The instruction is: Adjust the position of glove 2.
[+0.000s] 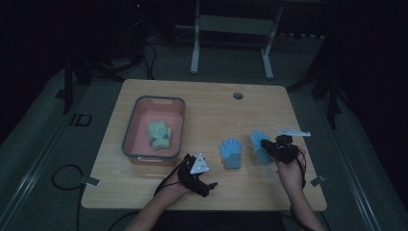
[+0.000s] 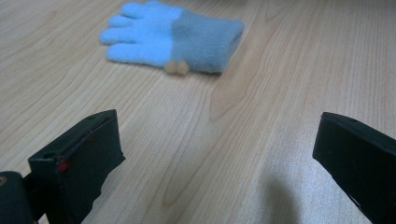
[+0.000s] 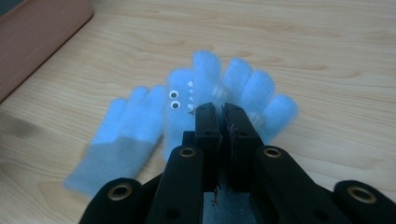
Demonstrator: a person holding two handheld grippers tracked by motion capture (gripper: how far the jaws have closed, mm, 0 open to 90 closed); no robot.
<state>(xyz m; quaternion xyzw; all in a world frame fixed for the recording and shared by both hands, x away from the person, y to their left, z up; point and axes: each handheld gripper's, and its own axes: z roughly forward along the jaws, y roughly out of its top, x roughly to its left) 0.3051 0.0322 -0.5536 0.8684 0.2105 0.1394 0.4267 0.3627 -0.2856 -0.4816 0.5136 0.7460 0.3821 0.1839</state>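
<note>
While right gripper point(image 3: 223, 112) jaws clamp blue glove point(image 3: 243, 86) (cuff hidden), blurred edges

Open wood across the table's far and right parts; clutter sits left and near-centre.

The bin point(image 1: 129, 129) blocks the table point(image 1: 216, 103) at 9 o'clock. Two gloves, one flat point(image 1: 231, 154) and one held point(image 1: 260, 144), lie close together at 4 o'clock, a narrow lane between. From 12 to 2 o'clock lies bare wood, apart from a small hole point(image 1: 237, 96).

Two blue gloves point(image 1: 231, 154) point(image 1: 260, 146) (one bin point(image 1: 129, 137))
</note>
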